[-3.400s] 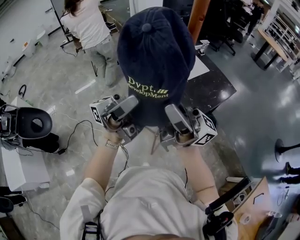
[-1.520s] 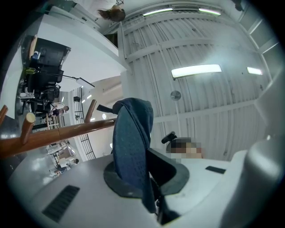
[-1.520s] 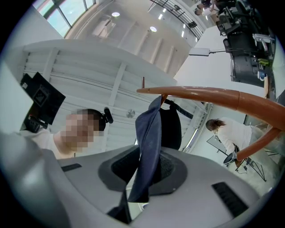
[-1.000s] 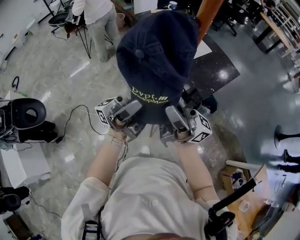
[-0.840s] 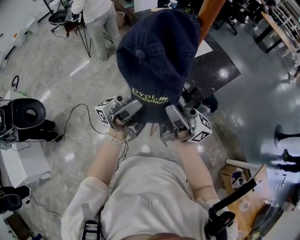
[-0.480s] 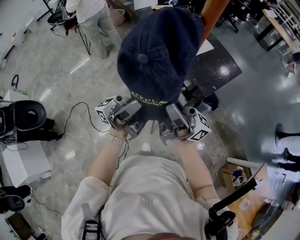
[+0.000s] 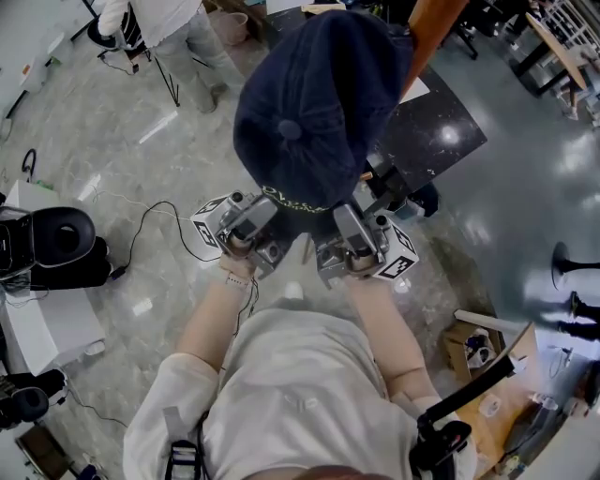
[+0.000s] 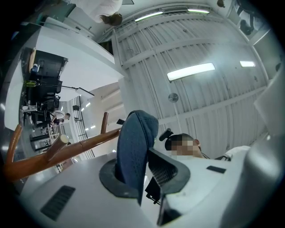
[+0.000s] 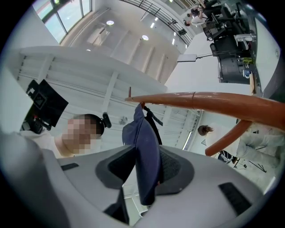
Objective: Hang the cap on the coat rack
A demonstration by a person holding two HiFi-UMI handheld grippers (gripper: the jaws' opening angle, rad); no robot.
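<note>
Left gripper (image 7: 247, 223) and right gripper (image 7: 352, 232) each have their fingers pinched shut on the cap's (image 7: 314, 103) lower edge, holding it up against the coat rack's (image 7: 433, 23) wooden arm. The back strap maybe catches the peg tip, hard to tell. Letting go is what's left.

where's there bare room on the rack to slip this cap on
Right gripper view: the rack arm is bare from the cap strap by its tip to the fork. Left gripper view: the short peg is bare too. Crowded at the brim, where the left gripper and right gripper clamp close together.
</note>
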